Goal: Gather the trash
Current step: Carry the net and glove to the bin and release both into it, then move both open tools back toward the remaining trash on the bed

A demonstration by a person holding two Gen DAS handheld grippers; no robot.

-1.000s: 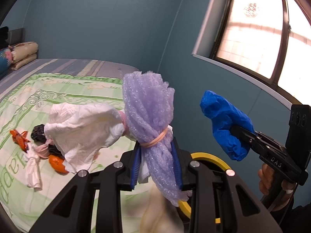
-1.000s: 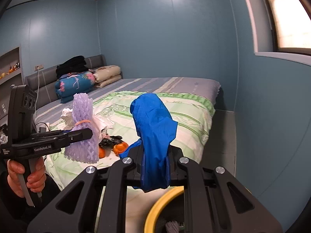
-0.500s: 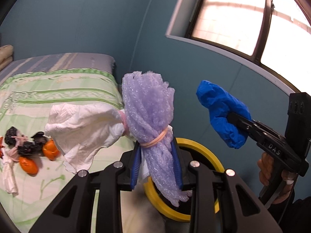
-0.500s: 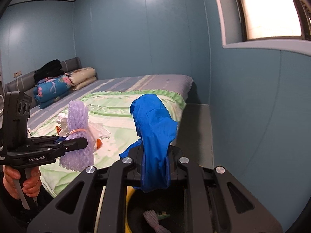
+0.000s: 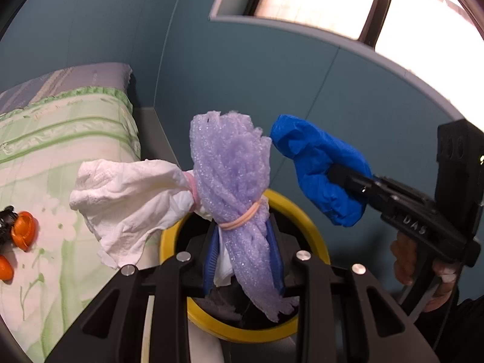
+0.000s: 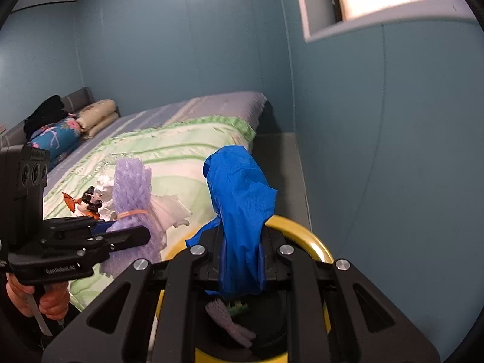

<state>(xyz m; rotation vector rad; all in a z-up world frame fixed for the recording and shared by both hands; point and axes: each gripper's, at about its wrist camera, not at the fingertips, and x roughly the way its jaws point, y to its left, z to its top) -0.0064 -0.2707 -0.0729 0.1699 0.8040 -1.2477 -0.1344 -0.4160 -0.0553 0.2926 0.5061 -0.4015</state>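
Two grippers are hovering over the yellow-rimmed bin [image 5: 169,239]: left gripper [image 5: 243,260] clamping purple foam netting [image 5: 233,175] with tissue [image 5: 127,199], right gripper [image 6: 242,267] pinching a crumpled blue glove [image 6: 242,199].

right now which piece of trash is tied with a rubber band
The purple foam net in the left tool; the blue glove has none.

"DAS" marks the right hand-held gripper [image 5: 348,178]; "GenRobot.AI" the left hand-held gripper [image 6: 133,236].
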